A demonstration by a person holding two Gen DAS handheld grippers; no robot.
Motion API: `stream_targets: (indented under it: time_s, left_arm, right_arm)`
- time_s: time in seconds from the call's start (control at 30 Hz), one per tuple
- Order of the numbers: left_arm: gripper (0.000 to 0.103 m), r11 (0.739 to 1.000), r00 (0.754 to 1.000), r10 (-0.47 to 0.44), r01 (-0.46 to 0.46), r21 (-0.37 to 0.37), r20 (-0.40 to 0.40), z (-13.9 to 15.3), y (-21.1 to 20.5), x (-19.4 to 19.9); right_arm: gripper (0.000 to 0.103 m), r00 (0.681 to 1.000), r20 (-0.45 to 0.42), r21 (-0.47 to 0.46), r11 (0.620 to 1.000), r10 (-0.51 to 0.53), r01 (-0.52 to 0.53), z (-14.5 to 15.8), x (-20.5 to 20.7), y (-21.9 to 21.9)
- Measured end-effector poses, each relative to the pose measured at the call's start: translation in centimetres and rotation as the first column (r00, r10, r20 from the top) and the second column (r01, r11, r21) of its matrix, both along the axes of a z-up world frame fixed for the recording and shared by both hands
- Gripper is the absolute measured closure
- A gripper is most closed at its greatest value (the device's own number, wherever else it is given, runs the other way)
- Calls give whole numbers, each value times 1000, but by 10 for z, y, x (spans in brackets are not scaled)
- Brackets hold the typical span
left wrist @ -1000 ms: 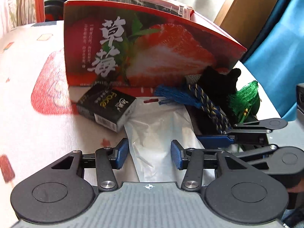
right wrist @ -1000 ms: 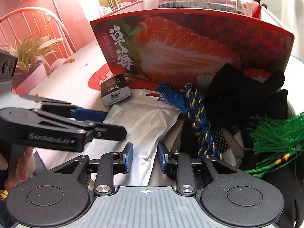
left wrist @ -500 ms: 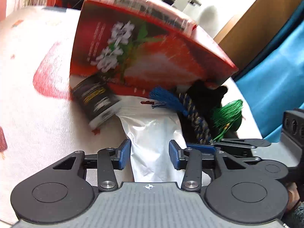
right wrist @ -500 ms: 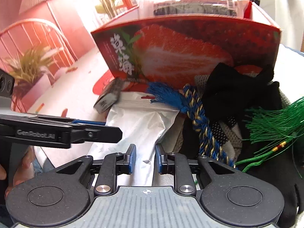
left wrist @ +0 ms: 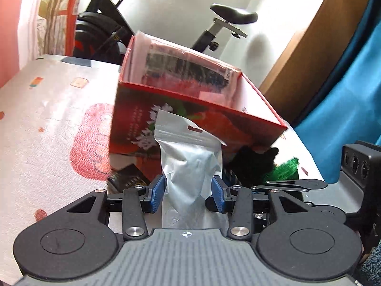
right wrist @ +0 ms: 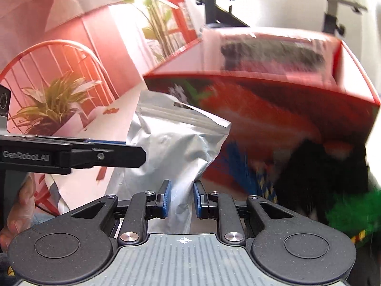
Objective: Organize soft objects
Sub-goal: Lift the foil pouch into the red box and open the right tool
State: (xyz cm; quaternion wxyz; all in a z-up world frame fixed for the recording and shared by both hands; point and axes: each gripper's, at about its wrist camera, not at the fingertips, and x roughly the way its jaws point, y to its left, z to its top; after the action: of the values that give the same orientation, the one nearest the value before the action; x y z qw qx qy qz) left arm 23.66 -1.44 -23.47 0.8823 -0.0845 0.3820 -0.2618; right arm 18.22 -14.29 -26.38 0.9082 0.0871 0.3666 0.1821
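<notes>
A silver foil pouch (left wrist: pixel 190 157) hangs upright off the table, in front of the red strawberry box (left wrist: pixel 238 128). My left gripper (left wrist: pixel 188 191) is shut on its lower part, with both blue pads against its sides. My right gripper (right wrist: pixel 182 199) pinches the same silver pouch (right wrist: pixel 171 147) lower down, jaws narrow. The left gripper's finger (right wrist: pixel 71 153) crosses the right wrist view at the left. A black soft item (left wrist: pixel 254 164), a green tassel (left wrist: pixel 283 169) and a blue braided rope (right wrist: pixel 240 164) lie by the red box (right wrist: pixel 285 109).
A clear-wrapped dark package (left wrist: pixel 188 69) stands inside the box. A small black carton (left wrist: pixel 128 178) lies on the patterned tablecloth (left wrist: pixel 47 131) left of the pouch. An exercise bike (left wrist: pixel 107 31) stands behind the table, a blue curtain (left wrist: pixel 345 83) to the right, a potted plant (right wrist: pixel 52 104) to the left.
The pouch lay flat on the table and now hangs lifted in both grippers. Both grippers rose, and the right jaws narrowed on the pouch. The box's open top has come into view.
</notes>
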Motion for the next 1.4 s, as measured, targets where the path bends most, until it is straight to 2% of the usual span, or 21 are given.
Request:
stream_targets:
  time_s: [0.2, 0.37, 0.47, 0.6, 0.73, 0.87, 1.0, 1.17, 1.27, 1.4]
  left_arm:
    - [59, 999, 997, 18, -16, -41, 74, 34, 6, 20]
    - [60, 998, 988, 10, 0, -68, 155, 68, -10, 51]
    - [61, 998, 983, 1, 10, -63, 185, 82, -25, 76]
    - [61, 999, 986, 1, 8, -52, 169, 82, -44, 115]
    - [61, 1000, 991, -11, 9, 14, 134, 66, -64, 145]
    - [61, 995, 995, -34, 24, 95, 99, 47, -78, 171]
    - [66, 988, 999, -17, 9, 155, 50, 30, -75, 189]
    - [66, 971, 997, -30, 12, 238, 74, 24, -71, 190]
    - [66, 967, 996, -28, 6, 253, 80, 24, -68, 189]
    - [66, 973, 995, -23, 0, 230, 94, 30, -64, 182]
  right_arm:
    - [88, 990, 143, -46, 999, 3, 4, 51, 13, 0]
    - [88, 972, 235, -66, 997, -27, 44, 95, 34, -15]
    - [88, 960, 276, -90, 993, -50, 77, 111, 51, -26]
    - [88, 951, 299, -151, 981, -73, 123, 114, 81, -34]
    - [88, 963, 250, -178, 973, -99, 147, 95, 114, -41]
    - [88, 974, 161, -140, 974, -157, 180, 70, 143, -53]
    - [88, 982, 63, -110, 977, -176, 183, 49, 162, -54]
    - [88, 982, -32, -98, 979, -184, 180, 35, 174, -46]
    - [86, 975, -62, -107, 973, -213, 206, 30, 176, -47]
    - [85, 975, -61, -88, 974, -213, 207, 35, 167, -54]
